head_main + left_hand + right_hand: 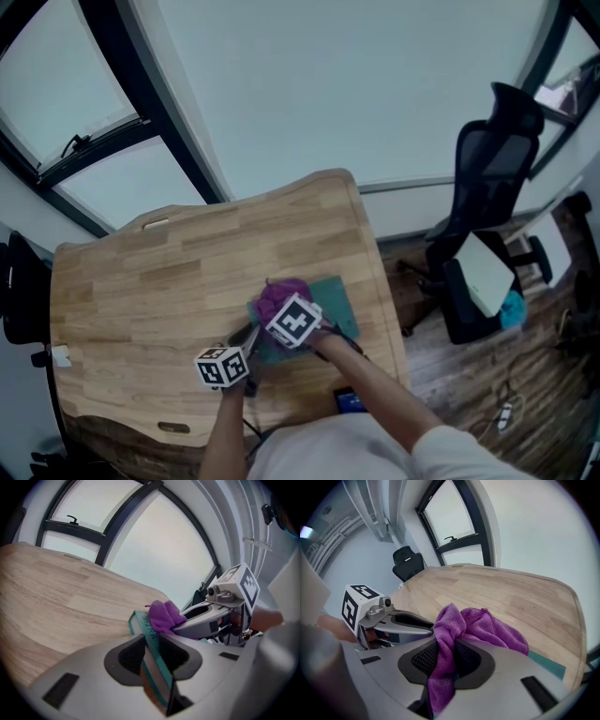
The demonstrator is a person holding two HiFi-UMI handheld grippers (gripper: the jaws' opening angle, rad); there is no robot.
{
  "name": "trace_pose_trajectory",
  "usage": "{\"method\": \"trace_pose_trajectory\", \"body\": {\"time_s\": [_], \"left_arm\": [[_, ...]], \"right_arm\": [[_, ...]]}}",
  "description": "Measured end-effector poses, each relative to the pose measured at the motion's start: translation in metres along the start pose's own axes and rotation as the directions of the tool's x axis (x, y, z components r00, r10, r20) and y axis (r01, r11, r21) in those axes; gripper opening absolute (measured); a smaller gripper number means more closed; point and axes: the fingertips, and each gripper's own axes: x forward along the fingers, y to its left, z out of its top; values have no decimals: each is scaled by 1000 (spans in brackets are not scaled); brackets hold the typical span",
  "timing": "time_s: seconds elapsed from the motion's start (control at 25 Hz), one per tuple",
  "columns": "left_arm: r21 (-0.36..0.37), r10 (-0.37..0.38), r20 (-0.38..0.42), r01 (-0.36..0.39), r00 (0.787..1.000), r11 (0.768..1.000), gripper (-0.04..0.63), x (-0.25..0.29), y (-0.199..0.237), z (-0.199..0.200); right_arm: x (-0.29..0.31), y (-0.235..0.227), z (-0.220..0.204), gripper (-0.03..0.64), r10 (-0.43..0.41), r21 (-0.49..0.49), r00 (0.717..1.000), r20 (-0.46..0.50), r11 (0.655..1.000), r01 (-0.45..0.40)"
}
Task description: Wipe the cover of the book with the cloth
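Purple, the one cloth (487,625) is pinched in the right gripper (445,660) atop the one teal book (139,620), whose edge the left gripper (152,654) clamps, on the wooden table (187,272).

Cloth (281,297) on book (341,309); book on table (141,291), near right edge.

A thin teal book (341,302) lies on the counter's (187,281) near right part, its near edge pinched in the left tongs (152,645). A crumpled purple cloth (279,296), clamped in the right tongs (446,645), rests on its cover.
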Motion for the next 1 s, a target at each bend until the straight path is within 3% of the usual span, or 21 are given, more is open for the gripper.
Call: {"method": "trace_pose_trajectory", "body": {"time_s": [0.16, 0.4, 0.52, 0.68, 0.92, 1.0], "left_arm": [[-9, -7, -4, 7, 1000, 1000, 94, 0, 1, 0], [-23, -10, -6, 10, 1000, 1000, 94, 0, 1, 0], [-28, -13, -6, 13, 1000, 1000, 94, 1, 1, 0], [-27, -12, -6, 11, 1000, 1000, 94, 1, 2, 0], [-25, -9, -4, 8, 1000, 1000, 94, 0, 2, 0], [-24, -8, -2, 8, 1000, 1000, 95, 1, 2, 0]], "right_arm": [[3, 5, -9, 80, -9, -6, 999, -37, 1000, 9], [1, 4, -6, 80, -7, 6, 1000, -18, 1000, 7], [-7, -4, -31, 80, -60, 26, 989, -138, 998, 64], [1, 2, -15, 80, -20, 6, 999, -37, 1000, 20], [-2, 0, -30, 80, -50, 11, 997, -57, 999, 50], [-2, 8, -29, 80, -23, 17, 999, -38, 1000, 23]]}}
